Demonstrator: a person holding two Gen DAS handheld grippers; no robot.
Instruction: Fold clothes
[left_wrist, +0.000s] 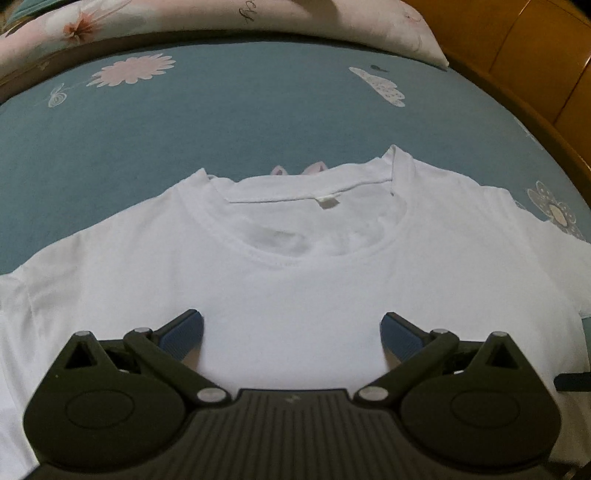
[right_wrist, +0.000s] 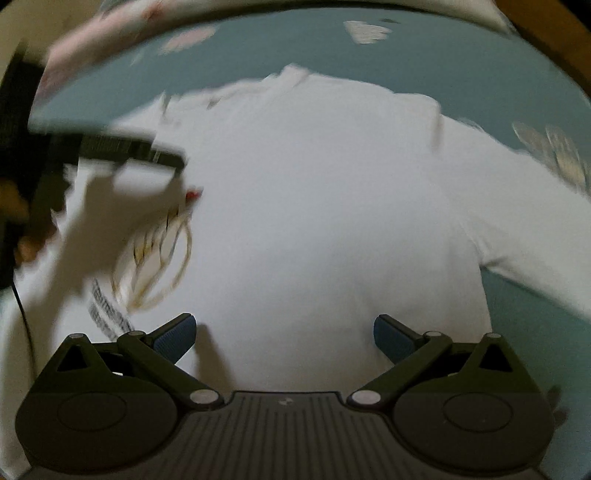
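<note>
Bed with a teal, flower-printed sheet is carrying everything; a wooden frame is running along its right edge, and a pink floral pillow is lying across its far edge.

White T-shirt is lying spread flat near the middle of the bed, collar toward the far edge, a small label showing inside the neck. In the right wrist view, which is blurred, a gold looped print is showing on the shirt's left part, with dark lettering below it that you cannot read.

Your left hand-held gripper is hovering over the shirt's chest, blue pads spread wide, nothing between them.

Your right hand-held gripper is hanging over the shirt body, likewise released and gripping nothing. A dark blurred shape is crossing that view's left side; you cannot tell what it is.
</note>
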